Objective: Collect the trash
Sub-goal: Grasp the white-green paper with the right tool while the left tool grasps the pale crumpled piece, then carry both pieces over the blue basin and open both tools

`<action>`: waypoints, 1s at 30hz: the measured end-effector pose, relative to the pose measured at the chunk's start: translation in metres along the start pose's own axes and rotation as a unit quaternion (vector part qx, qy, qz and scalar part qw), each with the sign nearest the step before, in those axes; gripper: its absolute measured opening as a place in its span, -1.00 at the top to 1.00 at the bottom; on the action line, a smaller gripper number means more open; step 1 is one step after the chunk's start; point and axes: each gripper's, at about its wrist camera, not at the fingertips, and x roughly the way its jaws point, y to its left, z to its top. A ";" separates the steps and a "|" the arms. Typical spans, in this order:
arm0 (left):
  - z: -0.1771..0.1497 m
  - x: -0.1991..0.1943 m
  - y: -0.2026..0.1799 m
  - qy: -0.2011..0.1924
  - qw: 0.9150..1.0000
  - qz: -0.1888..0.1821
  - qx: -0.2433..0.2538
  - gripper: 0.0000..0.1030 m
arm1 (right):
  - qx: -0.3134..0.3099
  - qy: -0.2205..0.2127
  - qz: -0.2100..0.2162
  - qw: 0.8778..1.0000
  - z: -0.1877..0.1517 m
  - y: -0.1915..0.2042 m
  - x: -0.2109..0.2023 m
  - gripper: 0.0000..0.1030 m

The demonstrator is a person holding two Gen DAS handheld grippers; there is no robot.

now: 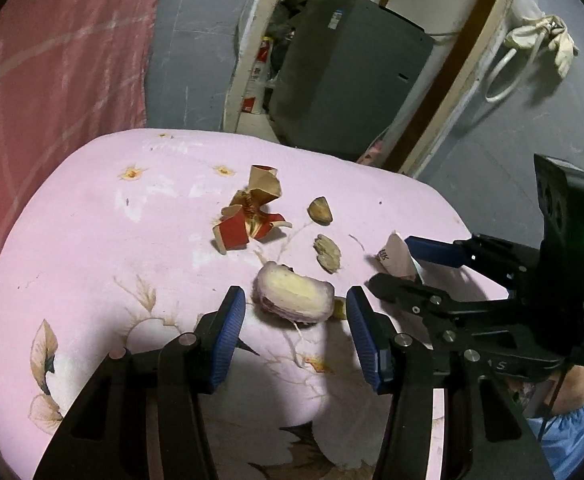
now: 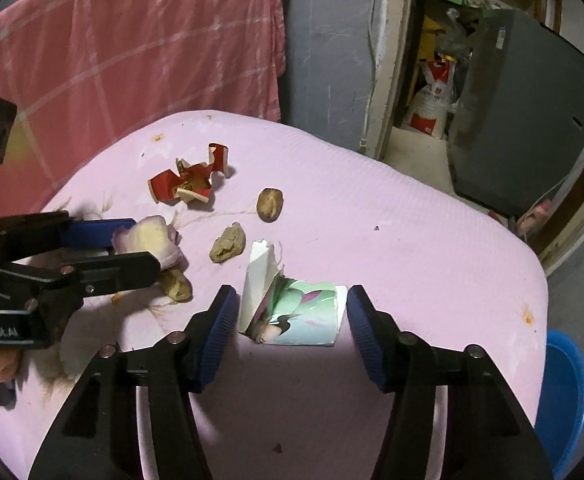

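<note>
Trash lies on a pink flowered tabletop (image 1: 92,240). My left gripper (image 1: 296,308) is open, its fingers on either side of a purple-skinned peel piece (image 1: 292,294), also in the right wrist view (image 2: 152,240). My right gripper (image 2: 292,312) is open around a torn white and green paper carton (image 2: 292,308); in the left wrist view the carton (image 1: 392,258) shows between its fingers. A torn red and brown paper cup (image 1: 252,212) (image 2: 188,184) and two brown shell pieces (image 1: 320,210) (image 1: 328,254) lie beyond. Another brown scrap (image 2: 176,284) lies by the peel.
A red checked cloth (image 2: 132,48) hangs behind the table. A grey appliance (image 1: 348,72) and sacks (image 2: 432,104) stand in a doorway beyond. A blue bin (image 2: 564,400) sits below the table's right edge. A white rag (image 1: 544,40) hangs on the wall.
</note>
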 end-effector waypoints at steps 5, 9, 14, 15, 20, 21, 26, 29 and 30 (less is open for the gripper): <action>0.000 0.002 0.002 0.002 1.000 -0.008 -0.016 0.38 | 0.003 -0.002 0.002 1.000 -0.001 0.000 0.000 0.38; 0.000 0.001 -0.001 0.003 1.000 -0.008 -0.009 0.43 | 0.001 -0.002 0.002 1.000 -0.001 0.000 0.000 0.38; -0.001 0.000 -0.001 -0.001 1.000 -0.008 -0.002 0.47 | -0.007 -0.005 -0.001 1.000 -0.001 0.001 -0.001 0.38; -0.002 -0.001 -0.003 -0.004 1.000 -0.007 0.002 0.49 | -0.007 -0.008 -0.002 1.000 -0.001 0.002 -0.001 0.38; -0.008 -0.004 -0.011 -0.021 1.000 0.006 0.021 0.72 | -0.003 -0.035 -0.015 0.999 -0.003 0.005 -0.012 0.38; -0.009 -0.004 -0.012 -0.021 0.999 0.009 0.024 0.72 | 0.000 -0.045 -0.019 0.999 -0.003 0.004 -0.016 0.38; -0.012 -0.008 -0.014 -0.036 0.999 0.010 0.029 0.79 | 0.021 -0.075 -0.023 0.997 -0.004 -0.004 -0.028 0.38; -0.015 -0.013 -0.017 -0.049 0.998 0.009 0.032 0.81 | 0.027 -0.095 -0.024 0.995 -0.005 -0.007 -0.036 0.38; -0.015 -0.014 -0.017 -0.053 0.998 0.010 0.034 0.81 | 0.027 -0.105 -0.029 0.994 -0.007 -0.006 -0.040 0.38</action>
